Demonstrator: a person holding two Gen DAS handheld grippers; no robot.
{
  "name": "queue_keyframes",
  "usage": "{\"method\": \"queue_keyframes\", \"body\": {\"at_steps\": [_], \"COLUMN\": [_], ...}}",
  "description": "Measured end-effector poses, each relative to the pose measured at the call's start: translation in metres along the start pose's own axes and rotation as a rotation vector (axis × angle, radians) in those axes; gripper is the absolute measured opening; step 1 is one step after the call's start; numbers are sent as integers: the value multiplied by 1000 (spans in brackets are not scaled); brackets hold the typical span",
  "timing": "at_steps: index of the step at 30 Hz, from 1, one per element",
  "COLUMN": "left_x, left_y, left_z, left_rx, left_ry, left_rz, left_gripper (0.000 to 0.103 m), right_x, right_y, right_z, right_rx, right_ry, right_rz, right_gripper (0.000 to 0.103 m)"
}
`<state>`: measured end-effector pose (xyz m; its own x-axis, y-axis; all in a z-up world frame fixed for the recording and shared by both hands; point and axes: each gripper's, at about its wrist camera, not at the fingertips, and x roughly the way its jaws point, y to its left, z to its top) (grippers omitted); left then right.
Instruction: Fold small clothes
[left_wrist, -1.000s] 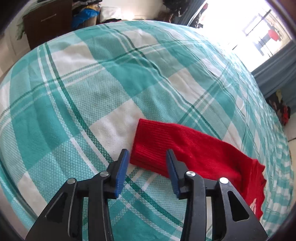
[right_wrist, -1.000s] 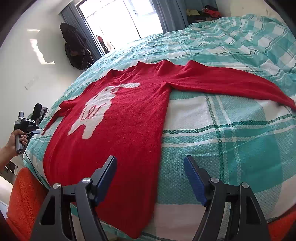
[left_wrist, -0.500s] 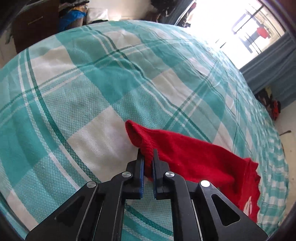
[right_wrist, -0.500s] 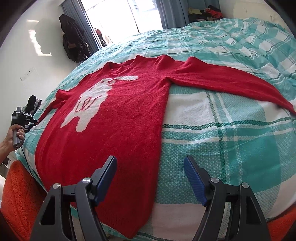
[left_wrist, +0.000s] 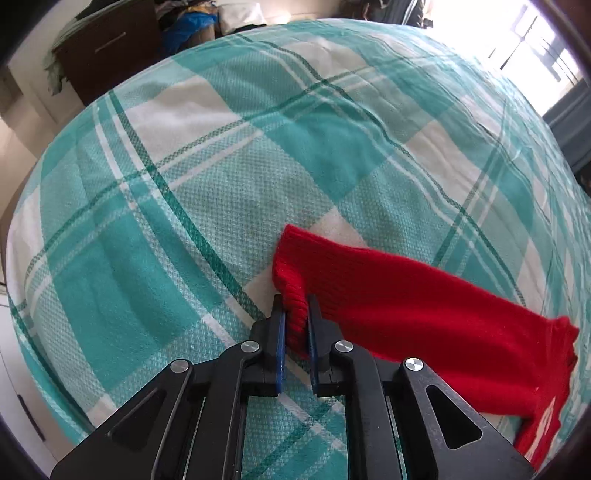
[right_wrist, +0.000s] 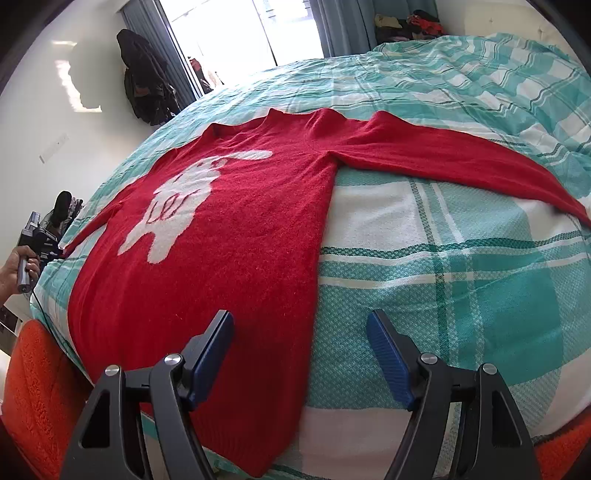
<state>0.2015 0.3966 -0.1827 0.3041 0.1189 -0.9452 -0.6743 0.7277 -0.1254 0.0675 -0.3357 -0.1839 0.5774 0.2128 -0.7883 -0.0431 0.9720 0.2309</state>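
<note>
Lying spread across the bed (right_wrist: 480, 280), a red sweater (right_wrist: 236, 236) rests face up on the teal-and-white plaid cover, its white figure (right_wrist: 177, 210) showing on the chest and its collar pointing toward the bright window (right_wrist: 236, 33). One sleeve (right_wrist: 461, 162) stretches flat out toward the right side of the bed, well apart from the body hem near the bed's edge. Over at the far left, the left hand-held gripper (left_wrist: 295, 317) has its two blue-padded fingers pressed together on the ribbed cuff (left_wrist: 291, 280) of the other sleeve, the knit bunched up between them and raised a little off the cover, while the rest of that sleeve trails off to the right toward the sweater's body. From the right wrist view you can make out the person's hand (right_wrist: 18, 264) holding that tool at the bed's far corner. The right hand-held gripper (right_wrist: 301, 350) hovers above the lower part of the sweater with its fingers spread wide, gripping nothing; its left finger sits over red knit, its right finger over bare plaid cover just beside the sweater's side edge. A dark coat (right_wrist: 147, 81) hangs on the wall by the window, and an orange rug (right_wrist: 33, 391) shows beneath the bed's edge.
</note>
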Motion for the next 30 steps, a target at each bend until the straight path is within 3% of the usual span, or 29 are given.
{"method": "queue_keyframes", "body": {"at_steps": [3,5,7,9,12,14,17,19,23,25,30], "left_x": [-18,-45,-68,-84,-76,-60,-31,-18,-4,-1,7], "left_y": [3,2,-8,-26,-69,-109,-159,-174,-180,-182,-180], "left_z": [-8,-19,-37,-62,-105,-129,-153,-154,-145,-143,-141], "left_rx": [-3,17,81,155,243,257,254,166,-20,-35,-100], "left_ry": [-43,-133,-183,-165,11,100,135,115,96,88,97], "left_rz": [53,71,6,-152,-462,-582,-605,-645,-712,-697,-727], "left_gripper": [36,40,40,40,40,38,31,31,29,15,11], "right_x": [-2,-3,-3,-2,2,3,3,1,-3,-2,1], "right_y": [-2,-4,-4,-2,2,4,5,4,2,0,0], "right_z": [0,0,1,2,2,2,2,1,0,0,2], "right_rx": [10,17,20,13,-8,-20,-25,-18,-7,-4,-2], "right_ry": [-2,-9,-14,-14,-12,-11,-13,-18,-26,-25,-24], "right_rz": [-4,-6,-8,-7,-11,-12,-12,-5,0,3,12], "right_gripper": [74,74,74,74,74,76,76,76,76,76,76]}}
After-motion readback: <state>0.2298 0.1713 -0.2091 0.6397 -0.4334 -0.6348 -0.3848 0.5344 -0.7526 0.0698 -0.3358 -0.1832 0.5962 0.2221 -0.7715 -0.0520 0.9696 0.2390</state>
